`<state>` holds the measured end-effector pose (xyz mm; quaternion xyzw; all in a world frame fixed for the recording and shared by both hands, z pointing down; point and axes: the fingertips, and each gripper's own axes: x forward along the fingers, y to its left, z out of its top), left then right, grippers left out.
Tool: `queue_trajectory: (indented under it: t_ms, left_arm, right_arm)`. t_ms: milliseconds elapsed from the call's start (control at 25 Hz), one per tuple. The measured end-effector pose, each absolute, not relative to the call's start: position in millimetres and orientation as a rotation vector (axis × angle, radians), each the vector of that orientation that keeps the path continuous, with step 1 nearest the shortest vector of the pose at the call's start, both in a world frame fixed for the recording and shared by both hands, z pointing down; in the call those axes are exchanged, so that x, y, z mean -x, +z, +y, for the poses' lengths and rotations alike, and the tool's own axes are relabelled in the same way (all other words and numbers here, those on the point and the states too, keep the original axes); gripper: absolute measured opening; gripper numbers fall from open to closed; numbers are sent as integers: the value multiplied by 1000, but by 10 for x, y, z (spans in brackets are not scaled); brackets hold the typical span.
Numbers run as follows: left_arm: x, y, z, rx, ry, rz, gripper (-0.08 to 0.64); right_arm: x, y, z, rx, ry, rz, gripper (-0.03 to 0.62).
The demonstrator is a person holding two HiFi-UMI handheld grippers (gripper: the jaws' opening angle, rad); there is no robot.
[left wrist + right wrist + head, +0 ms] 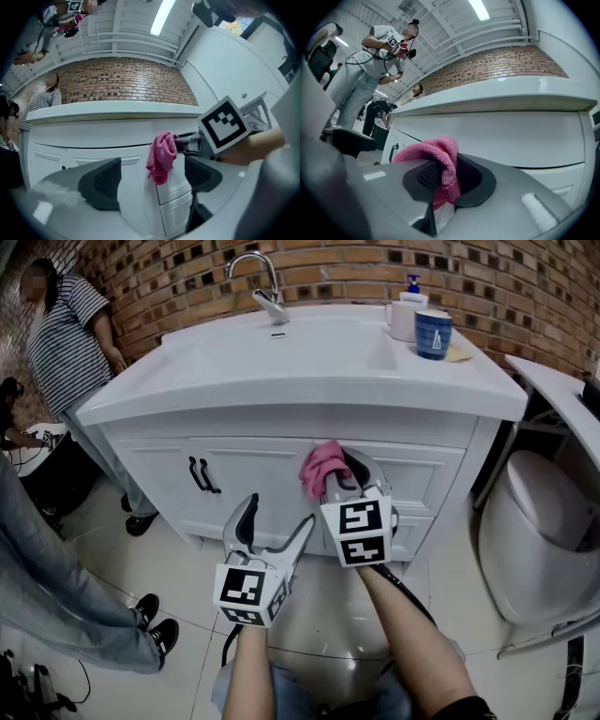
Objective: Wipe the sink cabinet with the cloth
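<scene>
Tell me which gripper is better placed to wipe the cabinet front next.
Right. The right gripper is shut on the cloth, close to the cabinet front. The left gripper is open, empty and lower.

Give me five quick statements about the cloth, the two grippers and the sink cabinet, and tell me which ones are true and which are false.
1. The right gripper is shut on the pink cloth. True.
2. The left gripper grips the cloth as well. False: its jaws stand apart with nothing between them, and the cloth hangs beyond them.
3. A blue cup stands on the countertop to the right of the basin. True.
4. The cloth lies in the basin. False: it is held up at the cabinet front, below the countertop.
5. The cabinet has black handles on its left part. True.
</scene>
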<state>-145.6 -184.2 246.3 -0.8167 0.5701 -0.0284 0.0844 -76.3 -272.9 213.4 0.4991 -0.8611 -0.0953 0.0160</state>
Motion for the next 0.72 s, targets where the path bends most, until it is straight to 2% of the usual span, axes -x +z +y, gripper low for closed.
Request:
queue_trajectory:
  t_ms: [160,280,600,720]
  left_arm:
    - [1452,2603,-2111,2418,-94,1661,413]
    - [1495,2708,-2282,2434,-125,1638,413]
    - [1311,2740,-2458,2516,-86,1544,413]
    - [1155,2733,-2472,2526,-66,1530,412]
  right_arm:
    - [785,2102,-2914,-1553,-538,-2519,54]
    - [472,2155,-2915,-1627,-646,-2354,54]
    - [-1575,2250,-2884,-2190,-335,-1976,54]
    - [-1795,2290,-2882,-2248,-237,-1972,54]
